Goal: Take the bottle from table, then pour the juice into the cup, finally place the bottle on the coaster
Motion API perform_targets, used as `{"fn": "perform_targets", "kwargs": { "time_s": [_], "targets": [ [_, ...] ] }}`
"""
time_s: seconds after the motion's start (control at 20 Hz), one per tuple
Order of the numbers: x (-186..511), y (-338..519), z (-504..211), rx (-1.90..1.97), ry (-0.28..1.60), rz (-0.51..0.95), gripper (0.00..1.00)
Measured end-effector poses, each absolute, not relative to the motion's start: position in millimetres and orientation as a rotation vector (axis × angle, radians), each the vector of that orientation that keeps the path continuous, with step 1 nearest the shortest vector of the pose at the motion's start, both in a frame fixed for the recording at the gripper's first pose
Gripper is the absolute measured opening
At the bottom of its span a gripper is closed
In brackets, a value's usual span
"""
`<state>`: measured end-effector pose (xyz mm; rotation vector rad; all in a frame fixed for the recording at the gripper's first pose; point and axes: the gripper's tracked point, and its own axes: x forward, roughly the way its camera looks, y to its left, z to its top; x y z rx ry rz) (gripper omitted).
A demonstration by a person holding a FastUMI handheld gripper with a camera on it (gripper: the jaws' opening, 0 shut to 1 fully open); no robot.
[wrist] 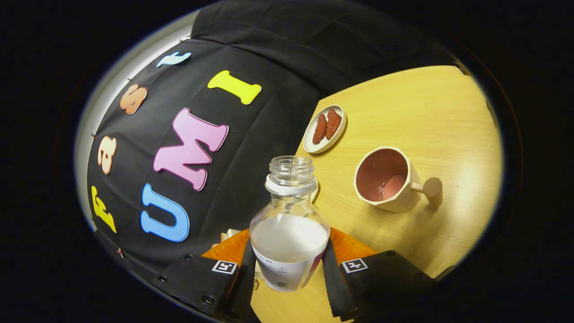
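1. Bottle [289, 224] sits clamped between the gripper [289, 264] fingers, uncapped, tilted, lifted off the table [448, 116]; a loose squeeze could let it slip.
2. Milky liquid fills the lower half; a quick tip risks spilling short of the rim.
3. Cup [385, 179] lies just beyond, to the right, handle outward; a nudge could topple it.
4. Plate [324, 129] of snacks sits farther off, in splash range.

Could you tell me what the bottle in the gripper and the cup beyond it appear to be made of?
The bottle, clamped between the gripper fingers, looks like clear glossy glass or plastic: its liquid shows through. The cup looks like matte ceramic, cream outside, pink inside, thick-walled.
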<state>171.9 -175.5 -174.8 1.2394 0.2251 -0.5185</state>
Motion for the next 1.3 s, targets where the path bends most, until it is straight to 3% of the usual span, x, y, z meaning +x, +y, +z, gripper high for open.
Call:
{"fn": "perform_targets", "kwargs": {
  "time_s": [0.85,1.3],
  "targets": [
    [185.2,-205.2,-202.8,1.804,0.088,-0.732,0.69],
    [196.8,-206.8,-197.5,1.995,0.069,-0.733,0.69]
  ]
}}
